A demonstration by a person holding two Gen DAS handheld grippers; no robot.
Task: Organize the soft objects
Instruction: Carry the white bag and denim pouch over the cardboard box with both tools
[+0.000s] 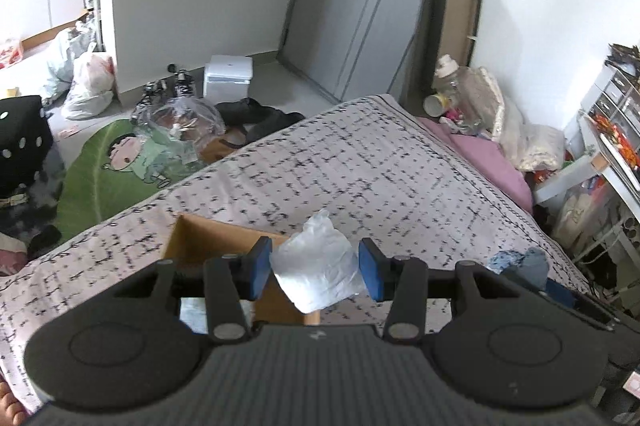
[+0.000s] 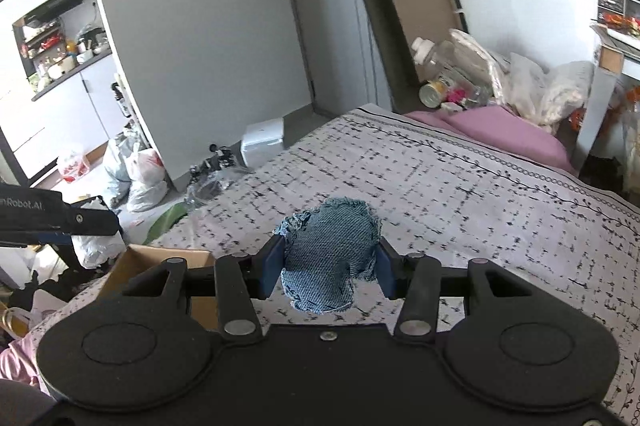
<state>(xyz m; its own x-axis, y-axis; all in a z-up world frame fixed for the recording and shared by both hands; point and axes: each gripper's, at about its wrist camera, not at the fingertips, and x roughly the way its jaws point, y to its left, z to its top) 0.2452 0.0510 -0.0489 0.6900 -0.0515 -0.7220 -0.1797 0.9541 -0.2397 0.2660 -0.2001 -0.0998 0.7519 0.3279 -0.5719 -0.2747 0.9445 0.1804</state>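
Note:
My left gripper is shut on a soft white plastic-wrapped pack, held above the near right corner of an open cardboard box on the bed. My right gripper is shut on a blue denim bundle, held above the patterned bedspread. The denim bundle also shows in the left wrist view, at the right. The box also shows in the right wrist view, low on the left; the left gripper's body is above it.
A pink pillow and a heap of bags and a jar lie at the bed's far right. The floor on the left holds a green cartoon rug, plastic bags and a white box. A white desk stands on the right.

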